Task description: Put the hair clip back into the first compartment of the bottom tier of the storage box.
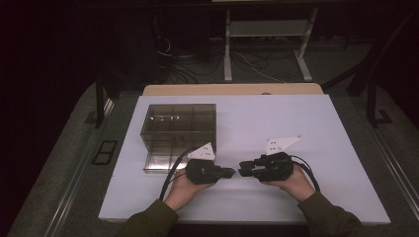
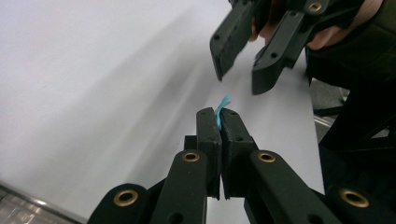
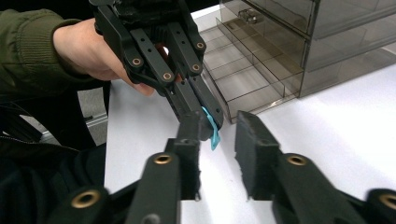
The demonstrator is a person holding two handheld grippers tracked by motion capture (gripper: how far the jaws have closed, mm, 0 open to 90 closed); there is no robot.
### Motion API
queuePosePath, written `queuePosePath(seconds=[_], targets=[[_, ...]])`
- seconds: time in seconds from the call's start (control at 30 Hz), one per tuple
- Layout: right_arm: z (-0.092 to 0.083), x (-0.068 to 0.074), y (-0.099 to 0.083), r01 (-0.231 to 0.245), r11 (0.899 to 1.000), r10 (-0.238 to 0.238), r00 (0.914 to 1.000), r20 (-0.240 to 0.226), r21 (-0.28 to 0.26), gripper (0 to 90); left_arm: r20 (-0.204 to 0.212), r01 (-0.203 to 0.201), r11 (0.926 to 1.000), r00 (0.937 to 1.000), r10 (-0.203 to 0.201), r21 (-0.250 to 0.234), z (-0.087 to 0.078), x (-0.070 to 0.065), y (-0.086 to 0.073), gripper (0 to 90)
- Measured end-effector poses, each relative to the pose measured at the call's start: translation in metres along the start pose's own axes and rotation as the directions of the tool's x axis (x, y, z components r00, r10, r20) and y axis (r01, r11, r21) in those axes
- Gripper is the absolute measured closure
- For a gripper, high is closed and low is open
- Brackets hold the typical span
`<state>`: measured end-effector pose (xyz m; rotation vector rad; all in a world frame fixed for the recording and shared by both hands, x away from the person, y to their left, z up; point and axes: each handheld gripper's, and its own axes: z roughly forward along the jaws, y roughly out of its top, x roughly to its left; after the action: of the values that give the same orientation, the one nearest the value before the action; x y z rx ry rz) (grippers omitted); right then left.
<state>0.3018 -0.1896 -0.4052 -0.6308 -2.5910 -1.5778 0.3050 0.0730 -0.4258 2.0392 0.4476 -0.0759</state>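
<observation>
Low over the front middle of the white table [image 1: 296, 123], two black grippers face each other, tips almost touching. My left gripper [image 1: 230, 173] [image 2: 218, 113] is shut on a small thin blue strip [image 2: 224, 103] [image 3: 214, 136], which sticks out past its fingertips. My right gripper [image 1: 242, 171] [image 3: 219, 123] stands open just in front of it, and shows again at the top of the left gripper view [image 2: 240, 80]. The blue strip hangs beside the right gripper's left jaw, in the gap, and neither right pad presses on it.
A smoky clear drawer cabinet [image 1: 178, 123] [image 3: 327, 42] stands at the left of the table. Its bottom drawer [image 1: 159, 162] is pulled out toward the front, showing divided compartments [image 3: 252, 79]. Cables trail back from both grippers. Dark floor and desk legs lie beyond the far edge.
</observation>
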Motion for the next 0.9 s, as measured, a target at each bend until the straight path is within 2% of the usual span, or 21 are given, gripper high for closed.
queuePosePath(seconds=[0.23, 0.33, 0.5, 0.6, 0.73, 0.9], targets=[[-0.003, -0.003, -0.005, -0.009, 1.0, 0.009, 0.999, 0.045, -0.004, 48.0, -0.022, -0.018, 0.9997, 0.9996, 0.019, 0.018, -0.004, 0.002, -0.003, 87.0], [-0.006, -0.005, -0.008, -0.021, 1.0, 0.02, 0.9976, 0.066, 0.006, 46.3, -0.029, -0.024, 0.9995, 0.9993, 0.025, 0.02, -0.007, 0.002, -0.004, 86.9], [-0.011, -0.006, -0.012, -0.012, 1.0, 0.011, 0.9925, 0.121, 0.007, 41.3, -0.035, -0.029, 0.9995, 0.999, 0.03, 0.012, -0.013, 0.003, -0.006, 86.9], [-0.013, -0.008, -0.015, -0.015, 1.0, 0.013, 0.9864, 0.164, 0.015, 37.0, -0.047, -0.036, 0.9993, 0.9982, 0.036, 0.012, -0.018, 0.004, -0.007, 86.7], [-0.017, -0.012, -0.019, -0.052, 0.999, 0.046, 0.9755, 0.215, 0.018, 29.3, -0.055, -0.049, 0.9988, 0.9973, 0.049, 0.003, -0.024, 0.003, -0.007, 86.6], [-0.023, -0.013, -0.024, -0.072, 0.997, 0.063, 0.9637, 0.259, 0.024, 20.5, -0.062, -0.05, 0.9987, 0.9968, 0.05, -0.002, -0.029, 0.004, -0.01, 86.6]])
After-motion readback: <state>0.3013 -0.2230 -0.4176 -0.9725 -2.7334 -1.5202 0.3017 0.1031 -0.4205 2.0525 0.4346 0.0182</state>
